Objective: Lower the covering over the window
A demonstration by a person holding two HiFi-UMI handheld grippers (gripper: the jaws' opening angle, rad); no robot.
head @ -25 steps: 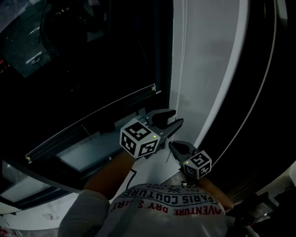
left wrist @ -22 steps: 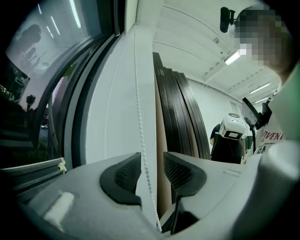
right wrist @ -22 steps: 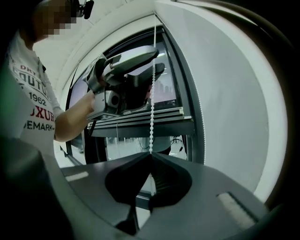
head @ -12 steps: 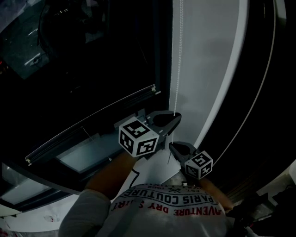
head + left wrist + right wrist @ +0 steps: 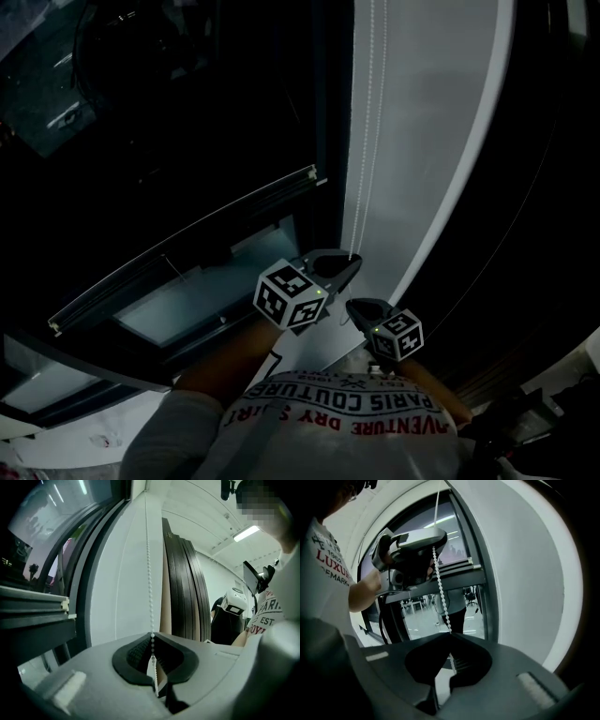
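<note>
Head view: left gripper point(image 5: 349, 265) and right gripper point(image 5: 354, 306) are both at the bead chain point(image 5: 360, 169), which hangs in 2 strands down the white panel point(image 5: 422, 141) beside the window. Left sits just above right. The blind's bottom rail point(image 5: 187, 246) is partway down the glass, with a lighter pane showing below it. So the covering is only partly lowered, by my read.

Left gripper view: my jaws are closed on the chain point(image 5: 149, 564). The beads run taut from above into the pads, and a short tail hangs inside the jaw cavity. Rail end point(image 5: 37, 606) is off to the left.

Right gripper view: jaws closed on the chain point(image 5: 440, 597) too. It's the same strand, since it runs from the left gripper's tip straight down into my pads.

Step in hand: hauling the chain down, 2-gripper clamp.

Next move, my guess:
- Pull straight down along the strand. No sideways load, or the beads may slip out of the pads.
- Then open 1 gripper, regrip higher and repeat hand over hand until the rail reaches the sill.
</note>
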